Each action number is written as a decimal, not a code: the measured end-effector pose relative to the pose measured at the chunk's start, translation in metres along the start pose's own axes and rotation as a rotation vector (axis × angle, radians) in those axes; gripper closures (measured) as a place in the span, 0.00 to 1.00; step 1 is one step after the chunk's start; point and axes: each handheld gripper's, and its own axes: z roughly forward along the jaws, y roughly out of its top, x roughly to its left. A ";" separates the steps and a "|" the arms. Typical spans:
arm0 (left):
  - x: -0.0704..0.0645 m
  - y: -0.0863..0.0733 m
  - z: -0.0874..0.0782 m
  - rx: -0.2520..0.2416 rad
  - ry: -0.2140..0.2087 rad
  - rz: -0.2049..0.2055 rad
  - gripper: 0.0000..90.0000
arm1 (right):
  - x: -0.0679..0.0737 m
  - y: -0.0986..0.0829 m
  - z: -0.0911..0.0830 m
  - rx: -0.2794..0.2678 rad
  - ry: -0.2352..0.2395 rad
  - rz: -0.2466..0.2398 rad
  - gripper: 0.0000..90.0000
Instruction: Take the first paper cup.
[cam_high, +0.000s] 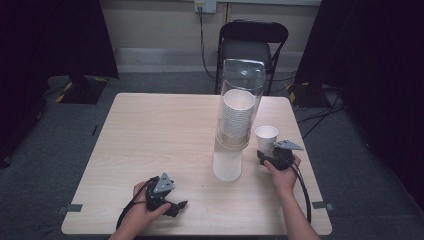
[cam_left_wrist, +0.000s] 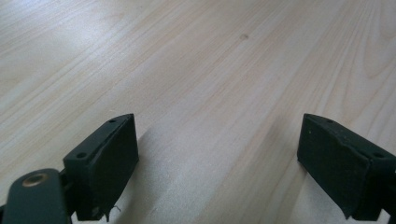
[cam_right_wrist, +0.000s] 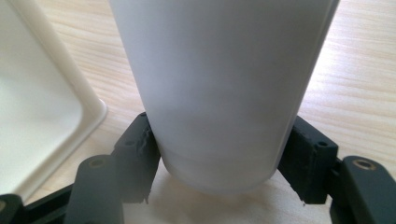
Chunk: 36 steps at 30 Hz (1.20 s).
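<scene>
Your right gripper (cam_high: 270, 152) has its jaws pressed against both sides of the white paper cup (cam_high: 266, 137), low on its wall. The cup stands upright on the table (cam_high: 150, 135), just right of the cup dispenser (cam_high: 235, 120). No print or label on the cup's facing side. Your left gripper (cam_high: 172, 206) rests well left of the dispenser, jaws spread wide, holding nothing.

No readable text, labels, brands or numbers on anything in these views.
</scene>
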 end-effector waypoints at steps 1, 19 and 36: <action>0.000 0.000 0.000 0.000 0.000 0.000 0.13 | 0.000 0.000 0.001 0.004 -0.005 -0.006 0.39; 0.000 0.000 0.000 0.001 0.001 0.003 0.13 | 0.003 0.001 0.008 0.095 -0.009 -0.032 0.38; 0.000 0.000 0.000 0.000 0.002 0.004 0.13 | 0.002 -0.002 0.004 0.127 -0.002 -0.040 0.38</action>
